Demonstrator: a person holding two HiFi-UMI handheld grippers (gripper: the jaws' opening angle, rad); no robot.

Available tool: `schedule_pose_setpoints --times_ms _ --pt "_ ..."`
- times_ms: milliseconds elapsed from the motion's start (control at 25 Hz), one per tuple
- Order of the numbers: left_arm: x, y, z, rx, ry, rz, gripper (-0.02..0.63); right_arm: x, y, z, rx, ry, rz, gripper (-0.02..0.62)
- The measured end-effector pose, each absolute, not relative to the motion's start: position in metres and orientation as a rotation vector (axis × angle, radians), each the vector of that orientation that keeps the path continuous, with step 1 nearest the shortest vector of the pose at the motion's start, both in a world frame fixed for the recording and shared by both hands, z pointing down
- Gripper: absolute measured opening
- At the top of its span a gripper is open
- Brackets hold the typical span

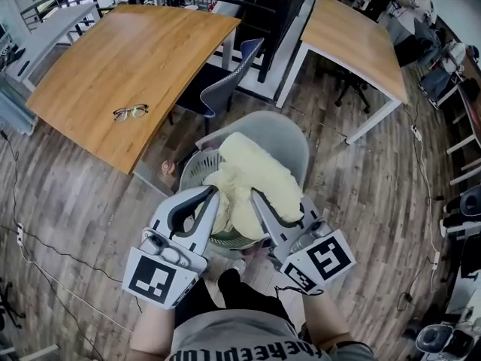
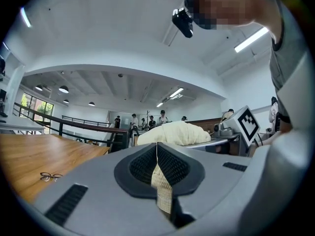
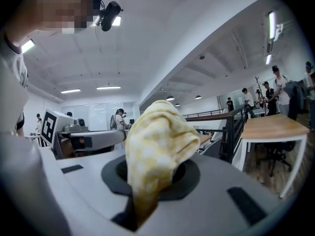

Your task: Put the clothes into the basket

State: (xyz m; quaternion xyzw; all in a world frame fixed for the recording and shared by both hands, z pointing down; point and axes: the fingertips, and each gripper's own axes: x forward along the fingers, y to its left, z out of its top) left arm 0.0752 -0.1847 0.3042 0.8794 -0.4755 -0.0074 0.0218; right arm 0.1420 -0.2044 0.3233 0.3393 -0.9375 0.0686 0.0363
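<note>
A pale yellow checked garment (image 1: 254, 180) hangs bunched between both grippers, over a round slatted basket (image 1: 190, 173) that stands in front of a grey chair (image 1: 282, 135). In the head view my left gripper (image 1: 215, 195) and right gripper (image 1: 254, 195) point away from me, close together above the basket's near rim. In the left gripper view my left gripper (image 2: 157, 154) is shut on a thin fold of the cloth (image 2: 161, 188), and the bunched cloth (image 2: 174, 133) shows beyond. In the right gripper view my right gripper (image 3: 147, 183) is shut on a thick wad of the garment (image 3: 156, 146).
A curved wooden table (image 1: 135, 59) with a pair of glasses (image 1: 130, 112) stands at the upper left, and a blue chair (image 1: 228, 81) is beside it. A second wooden table (image 1: 352, 34) is at the upper right. Cables lie on the plank floor (image 1: 68, 201). People stand far off.
</note>
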Motion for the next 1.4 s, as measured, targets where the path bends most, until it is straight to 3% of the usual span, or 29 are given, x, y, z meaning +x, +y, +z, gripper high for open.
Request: schedule_pose_setpoints --times_ms 1400 --pt "0.057 -0.203 0.425 2.445 -1.463 0.146 0.015 0.121 -0.228 0.484 0.856 -2.696 0.544 0.071"
